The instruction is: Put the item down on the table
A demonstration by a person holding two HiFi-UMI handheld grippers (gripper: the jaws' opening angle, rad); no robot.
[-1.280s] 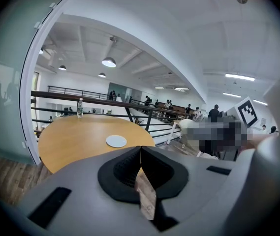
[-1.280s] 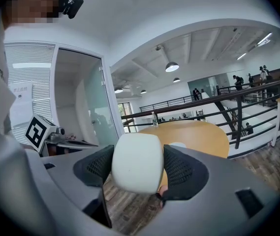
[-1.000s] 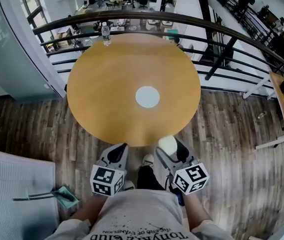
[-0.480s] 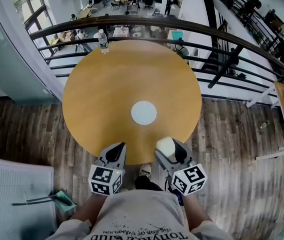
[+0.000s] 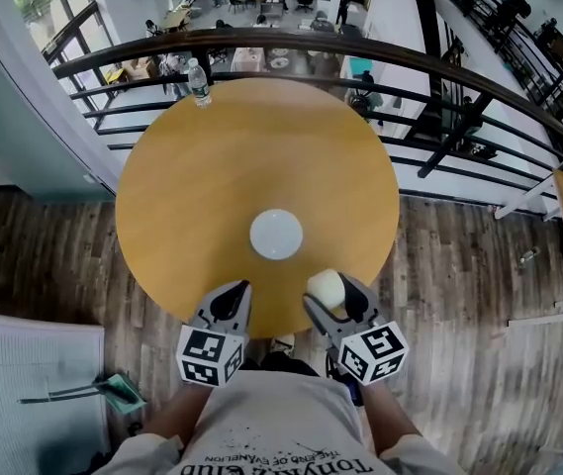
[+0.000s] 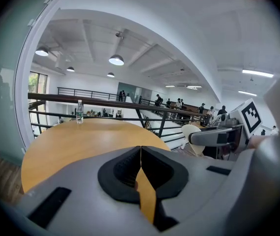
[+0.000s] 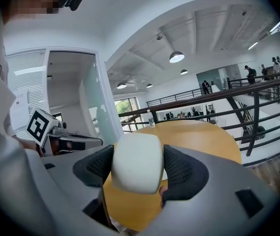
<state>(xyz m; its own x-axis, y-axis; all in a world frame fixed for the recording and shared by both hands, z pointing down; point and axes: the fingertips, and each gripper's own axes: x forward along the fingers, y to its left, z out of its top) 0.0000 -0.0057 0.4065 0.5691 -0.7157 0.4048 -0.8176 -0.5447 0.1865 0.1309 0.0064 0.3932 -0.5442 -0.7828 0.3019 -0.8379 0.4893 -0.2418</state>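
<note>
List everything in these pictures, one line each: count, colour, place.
table: one, round, tan wood, in front of the person.
disc: one, white, at the table's centre.
water bottle: one, clear, upright at the table's far edge.
railing: one, dark, curving behind the table.
dustpan: one, teal, on the floor at lower left.
item: one, white, rounded, held over the table's near edge.
left gripper: one, grey, jaws together, empty.
right gripper: one, grey, jaws shut on the item.

The left gripper [image 5: 229, 303] and the right gripper [image 5: 327, 293], which carries the white item [image 5: 325, 285], now reach past the near edge of the tabletop [image 5: 251, 146]. Earlier they hung short of it, above the floor [image 5: 53, 255].
</note>
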